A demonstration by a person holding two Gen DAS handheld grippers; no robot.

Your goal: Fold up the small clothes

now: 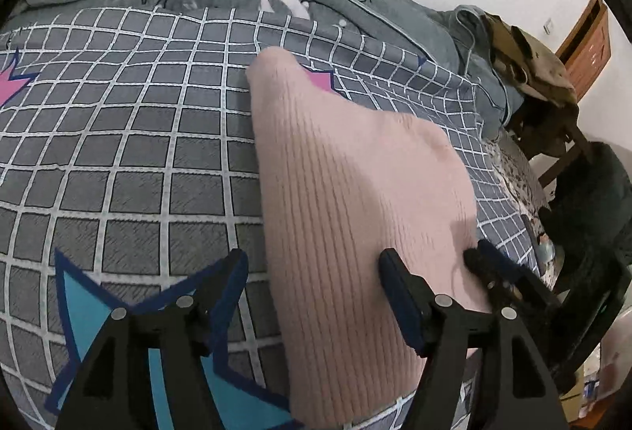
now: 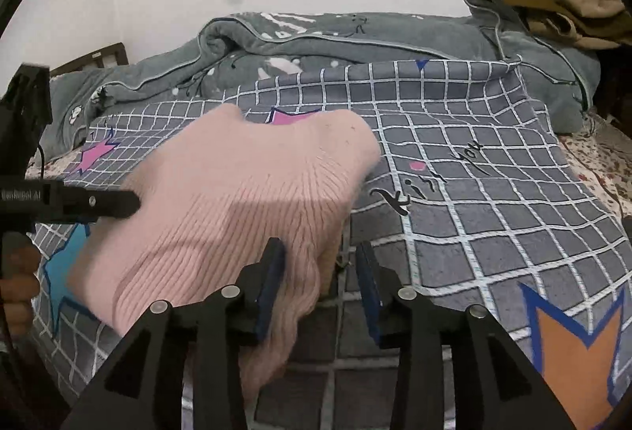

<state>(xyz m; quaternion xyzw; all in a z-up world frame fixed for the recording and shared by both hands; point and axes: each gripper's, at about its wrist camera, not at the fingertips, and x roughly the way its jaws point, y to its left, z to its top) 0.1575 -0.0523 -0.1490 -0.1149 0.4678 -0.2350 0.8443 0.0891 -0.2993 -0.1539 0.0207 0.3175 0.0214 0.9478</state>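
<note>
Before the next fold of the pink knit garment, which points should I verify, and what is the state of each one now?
1. Pink knit garment lies on the checked sheet: ok.
2. Left gripper open, garment edge between its jaws: ok.
3. Right gripper open at the garment's rumpled edge: ok.
4. Either gripper holding fabric: not ok, both open.
5. Garment flat: not ok, edge bunched near the right gripper.
6. Grey quilt apart from the garment: ok.

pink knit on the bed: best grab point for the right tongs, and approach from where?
Take the pink knit at its bunched near edge, coming from the near side. That wavy edge stands off the checked cover, already between the open right tongs.
</note>
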